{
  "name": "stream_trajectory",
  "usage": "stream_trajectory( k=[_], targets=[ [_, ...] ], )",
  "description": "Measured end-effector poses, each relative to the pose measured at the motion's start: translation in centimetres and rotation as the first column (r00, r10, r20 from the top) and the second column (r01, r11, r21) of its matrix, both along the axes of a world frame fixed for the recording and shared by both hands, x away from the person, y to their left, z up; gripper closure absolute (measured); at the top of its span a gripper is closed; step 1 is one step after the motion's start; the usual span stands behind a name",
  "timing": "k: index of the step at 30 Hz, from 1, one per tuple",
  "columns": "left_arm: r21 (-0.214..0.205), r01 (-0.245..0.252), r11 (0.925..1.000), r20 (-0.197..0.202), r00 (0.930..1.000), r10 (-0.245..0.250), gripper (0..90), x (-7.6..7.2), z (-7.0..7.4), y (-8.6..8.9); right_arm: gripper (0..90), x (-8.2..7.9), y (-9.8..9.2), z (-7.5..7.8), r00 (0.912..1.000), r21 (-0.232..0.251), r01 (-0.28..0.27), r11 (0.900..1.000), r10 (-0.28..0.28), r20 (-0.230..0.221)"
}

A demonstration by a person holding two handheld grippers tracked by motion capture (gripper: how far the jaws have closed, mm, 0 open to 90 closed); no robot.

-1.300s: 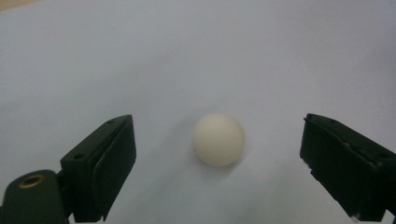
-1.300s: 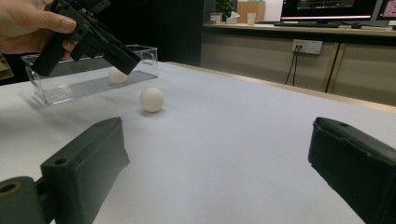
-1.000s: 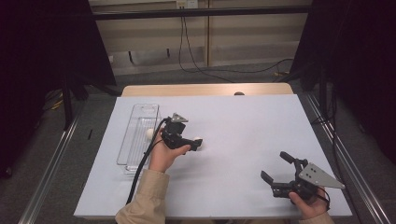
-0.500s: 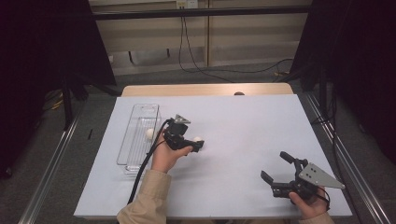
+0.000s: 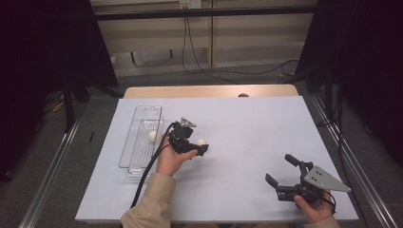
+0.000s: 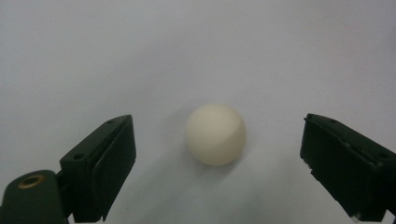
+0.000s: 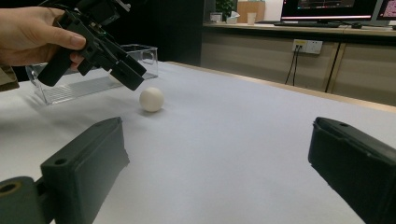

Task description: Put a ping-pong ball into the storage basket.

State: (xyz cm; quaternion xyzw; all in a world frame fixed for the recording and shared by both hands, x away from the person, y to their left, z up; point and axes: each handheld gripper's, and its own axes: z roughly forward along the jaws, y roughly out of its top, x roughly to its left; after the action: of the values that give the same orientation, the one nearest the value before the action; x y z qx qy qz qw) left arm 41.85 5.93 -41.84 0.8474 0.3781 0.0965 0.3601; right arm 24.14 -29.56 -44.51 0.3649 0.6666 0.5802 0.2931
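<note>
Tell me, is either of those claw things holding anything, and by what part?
Nothing is held. The left gripper hangs open around the white ball, untouched; the right gripper is open too.

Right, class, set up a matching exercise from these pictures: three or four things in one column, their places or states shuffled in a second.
Things:
1. left gripper
2. right gripper
3. clear plastic tray
4. white ball on the table

Places or states:
A. holds another white ball
B. open, near the table's right front corner
C. lies between open jaws, untouched
D. open, poised over a ball

Pairs: 1-D, 2-B, 3-A, 4-C
</note>
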Motion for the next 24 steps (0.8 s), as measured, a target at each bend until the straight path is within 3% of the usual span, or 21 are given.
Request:
stream_trajectory(
  k=[13,24],
  targets=[
    [0.024,-0.015,0.9996,0.001,0.9999,0.015,12.3,0.1,-0.7,-0.5,3.3,0.0,0.0,0.0,1.0,0.0,0.0,1.0,0.0,0.0],
    [0.044,-0.006,0.999,-0.002,1.0,0.006,19.4,0.3,-1.5,-0.9,3.4,0.0,0.0,0.0,1.0,0.001,0.0,1.0,0.0,-0.001]
  ],
)
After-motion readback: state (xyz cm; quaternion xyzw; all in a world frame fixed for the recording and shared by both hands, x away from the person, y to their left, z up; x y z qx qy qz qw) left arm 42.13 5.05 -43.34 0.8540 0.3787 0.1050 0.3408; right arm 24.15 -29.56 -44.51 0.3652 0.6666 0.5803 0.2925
